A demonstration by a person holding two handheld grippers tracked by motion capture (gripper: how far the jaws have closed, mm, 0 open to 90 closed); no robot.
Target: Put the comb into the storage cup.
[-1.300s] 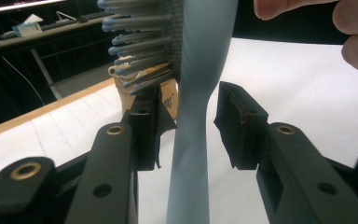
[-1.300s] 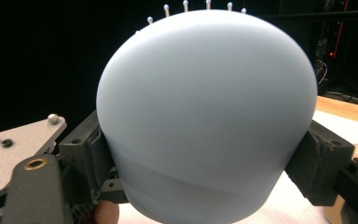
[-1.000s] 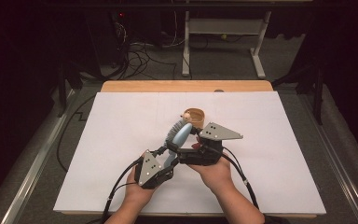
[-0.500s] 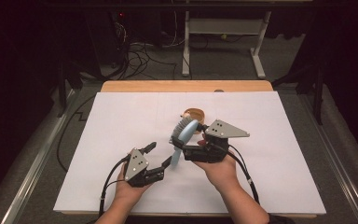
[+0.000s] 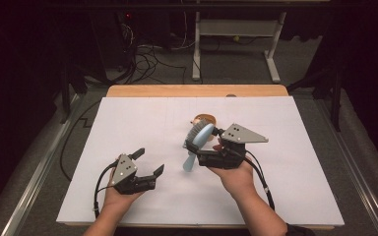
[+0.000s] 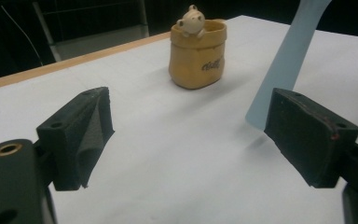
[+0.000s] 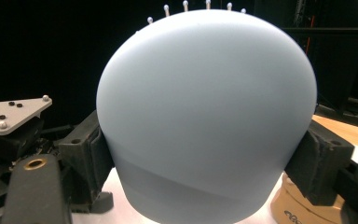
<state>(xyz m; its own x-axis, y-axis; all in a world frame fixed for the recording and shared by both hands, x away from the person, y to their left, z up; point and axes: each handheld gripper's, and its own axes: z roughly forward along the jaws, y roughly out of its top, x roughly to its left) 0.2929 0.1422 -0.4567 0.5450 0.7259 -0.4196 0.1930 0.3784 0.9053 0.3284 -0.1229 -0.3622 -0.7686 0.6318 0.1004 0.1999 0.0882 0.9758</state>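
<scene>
- The right gripper (image 5: 193,146) sits just right of the middle of the high view. Its fingers (image 7: 86,154) are clamped on the round head of a light blue brush (image 5: 200,139), one on each side.
- The brush is up in the air, with its handle pointing down at the white worktop (image 5: 295,162). In the left gripper view the handle hangs at the upper right of the frame, and I cannot tell if its tip touches the worktop.
- The left gripper (image 5: 150,162) is at the lower left of the high view. Its fingers (image 6: 81,135) are wide apart and hold nothing.
- A small yellow pot (image 6: 197,53) with a little animal on its rim stands at the top middle of the left gripper view. In the high view it is just behind the brush.
- The brush head is smooth and round. I think it could slide out of the fingers, because they only press on its curved sides.
- If it slips, the brush could fall on the worktop and bounce away.
- The pot is very near the brush. A quick swing of the right hand could bump the pot and tip it over.
- If the left gripper comes in to take the handle, it could knock the handle aside, and that push could twist the head loose.
- The handle is thin, so the left fingers could close and miss it.
</scene>
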